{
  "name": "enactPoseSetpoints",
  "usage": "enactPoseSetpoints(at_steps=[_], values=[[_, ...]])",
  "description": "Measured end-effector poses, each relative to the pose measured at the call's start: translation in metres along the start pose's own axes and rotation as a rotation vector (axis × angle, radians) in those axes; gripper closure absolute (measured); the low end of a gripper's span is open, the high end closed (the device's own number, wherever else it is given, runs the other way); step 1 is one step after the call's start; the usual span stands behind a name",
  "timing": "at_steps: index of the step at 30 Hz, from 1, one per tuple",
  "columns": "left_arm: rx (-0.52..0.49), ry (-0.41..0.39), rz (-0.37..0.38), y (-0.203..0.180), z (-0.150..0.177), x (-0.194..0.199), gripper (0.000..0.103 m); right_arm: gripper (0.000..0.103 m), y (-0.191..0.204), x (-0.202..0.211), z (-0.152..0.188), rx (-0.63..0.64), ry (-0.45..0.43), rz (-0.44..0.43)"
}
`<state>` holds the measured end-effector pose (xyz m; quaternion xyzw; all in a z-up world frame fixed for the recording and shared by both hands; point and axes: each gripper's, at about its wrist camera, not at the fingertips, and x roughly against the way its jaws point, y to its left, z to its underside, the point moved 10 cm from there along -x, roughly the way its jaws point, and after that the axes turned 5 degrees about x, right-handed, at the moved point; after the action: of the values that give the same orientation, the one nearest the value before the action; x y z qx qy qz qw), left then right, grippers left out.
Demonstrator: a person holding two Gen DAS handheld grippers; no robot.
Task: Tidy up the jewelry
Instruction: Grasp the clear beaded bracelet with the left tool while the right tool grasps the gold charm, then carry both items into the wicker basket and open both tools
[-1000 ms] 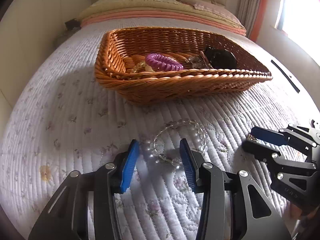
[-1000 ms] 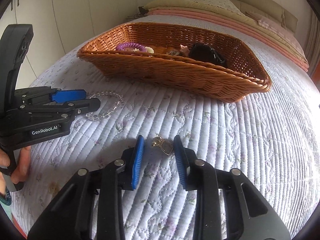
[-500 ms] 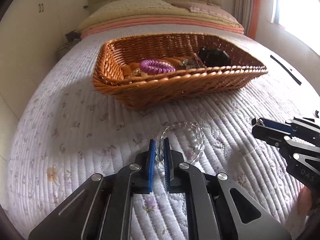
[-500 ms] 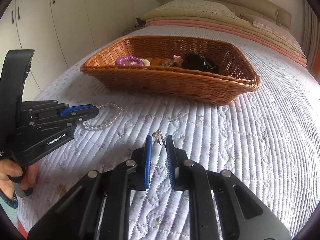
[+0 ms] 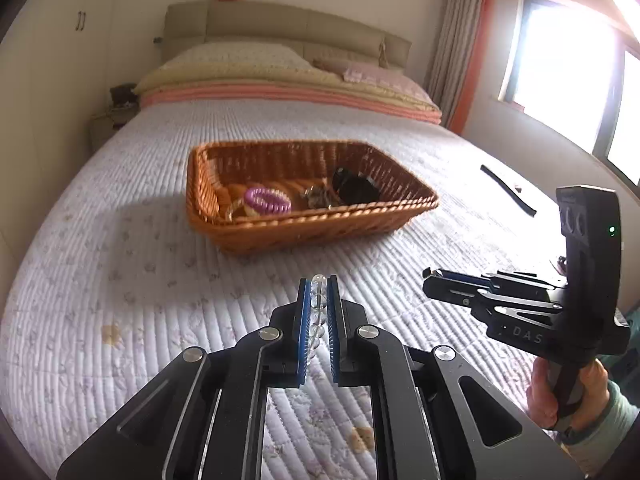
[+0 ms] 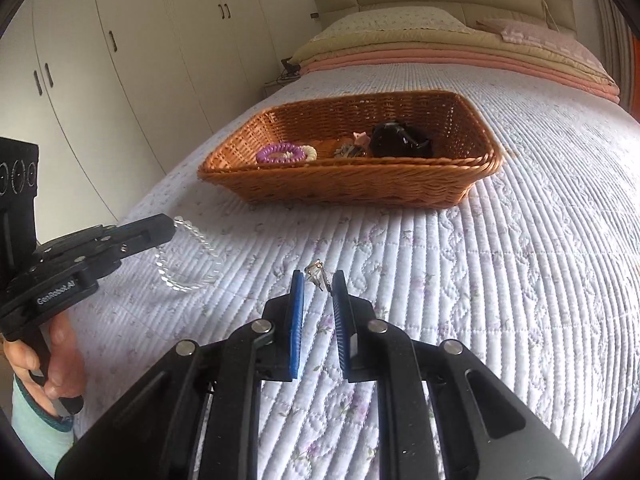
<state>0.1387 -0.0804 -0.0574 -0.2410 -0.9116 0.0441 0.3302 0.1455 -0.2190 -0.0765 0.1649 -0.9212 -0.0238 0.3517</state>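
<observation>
My left gripper point(image 5: 319, 286) is shut on a clear bead bracelet point(image 5: 318, 308) and holds it above the quilt; in the right wrist view the bracelet point(image 6: 188, 256) hangs from that gripper point(image 6: 170, 229). My right gripper point(image 6: 319, 282) is shut on a small metal earring point(image 6: 317, 274), lifted off the bed; it also shows in the left wrist view point(image 5: 430, 274). A wicker basket point(image 5: 296, 224) point(image 6: 344, 188) sits ahead on the bed. It holds a purple spiral hair tie point(image 5: 267, 199), a black item point(image 5: 354, 186) and small metal pieces.
The bed's white quilted cover point(image 5: 120, 280) stretches all around. Pillows and folded blankets point(image 5: 280, 80) lie at the headboard. A black strap point(image 5: 507, 189) lies on the quilt at the right. Wardrobe doors point(image 6: 120, 60) stand left of the bed.
Both grippers closed on their pieces, then rose off the quilt. The bracelet and the earring now hang clear of the bed, and the basket looks farther below.
</observation>
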Motion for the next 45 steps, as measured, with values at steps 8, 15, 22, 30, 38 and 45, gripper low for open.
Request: enactPoseSetpoints(at_steps=[8,15,22,30,38,45], values=[[-0.016,-0.128,0.013,-0.018,-0.049,0.031,0.097,0.091,0.002,0.033,-0.04,-0.029,-0.068,-0.021],[-0.019,-0.223,-0.007,-0.025,-0.115,0.022,0.097,0.091,-0.002,0.041,-0.117,-0.027,-0.15,-0.013],[0.023,-0.2,-0.036,-0.003,-0.146,-0.037,0.097,0.091,-0.024,-0.003,-0.171,-0.093,-0.099,-0.005],[0.114,-0.063,-0.048,0.042,-0.13,-0.116,0.097,0.091,-0.047,-0.11,-0.162,-0.212,0.172,-0.045],[0.128,-0.02,-0.064,0.057,-0.116,-0.133,0.097,0.09,-0.055,-0.141,-0.15,-0.122,0.222,0.103],[0.146,-0.031,-0.069,0.061,-0.115,-0.124,0.077,0.083,-0.059,-0.144,-0.151,-0.107,0.231,0.126]])
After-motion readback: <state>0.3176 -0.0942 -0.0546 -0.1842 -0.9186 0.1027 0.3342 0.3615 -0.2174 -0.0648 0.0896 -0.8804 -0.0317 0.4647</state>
